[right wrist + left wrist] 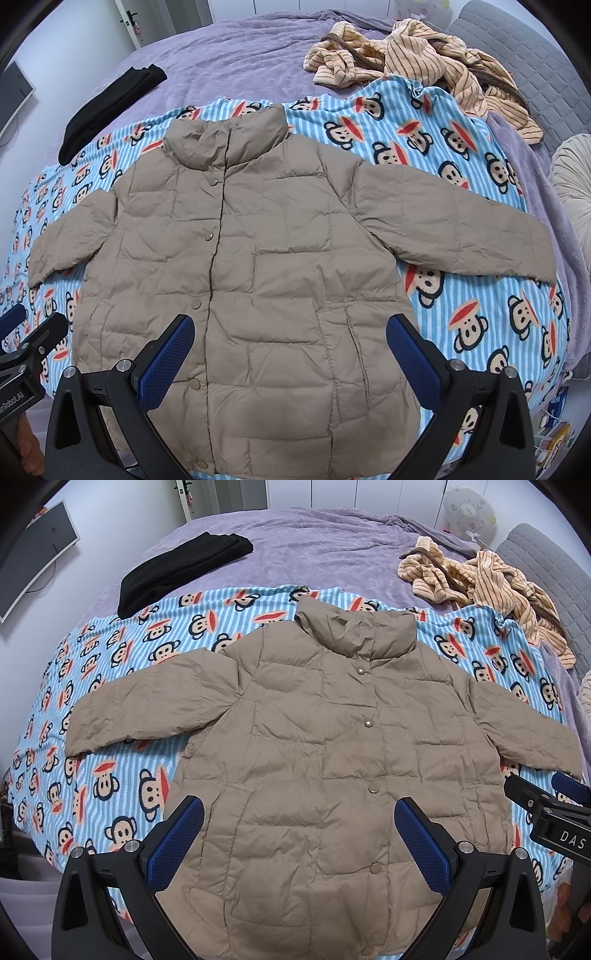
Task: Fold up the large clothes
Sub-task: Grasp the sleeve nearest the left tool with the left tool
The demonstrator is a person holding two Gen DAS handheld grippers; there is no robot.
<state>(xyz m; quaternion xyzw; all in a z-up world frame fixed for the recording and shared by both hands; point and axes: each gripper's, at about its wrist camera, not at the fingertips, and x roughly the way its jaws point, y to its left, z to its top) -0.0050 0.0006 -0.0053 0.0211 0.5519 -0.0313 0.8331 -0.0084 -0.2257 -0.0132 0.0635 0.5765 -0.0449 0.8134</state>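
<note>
1. Left wrist view: we see one tan puffer jacket (pixel 314 746) lying face up and snapped shut on the monkey-print blanket (pixel 122 686), collar pointing away from us, both sleeves spread out to the sides

2. Our left gripper (pixel 299 843) hovers over the lower hem with its blue pads spread wide and nothing between them; the right gripper (pixel 546 805) pokes in at the right edge near the sleeve cuff, and from here we cannot tell how its jaws stand

3. We count five snaps down the front, one black folded garment (pixel 181 568) and one striped beige heap (pixel 484 587) farther back on the purple bedspread (pixel 314 542)

4. Right wrist view: the same jacket (pixel 258 266) fills the frame, and our right gripper (pixel 290 356) hangs over the hem with pads held apart, gripping nothing; the left gripper (pixel 33 336) shows at the lower left

5. We judge the jacket light, soft and puffy, with a slick shell that will likely slide and spring back, so a firm pinch at a sleeve cuff or shoulder seam seems best

6. One jacket, two sleeves, two grippers
</note>
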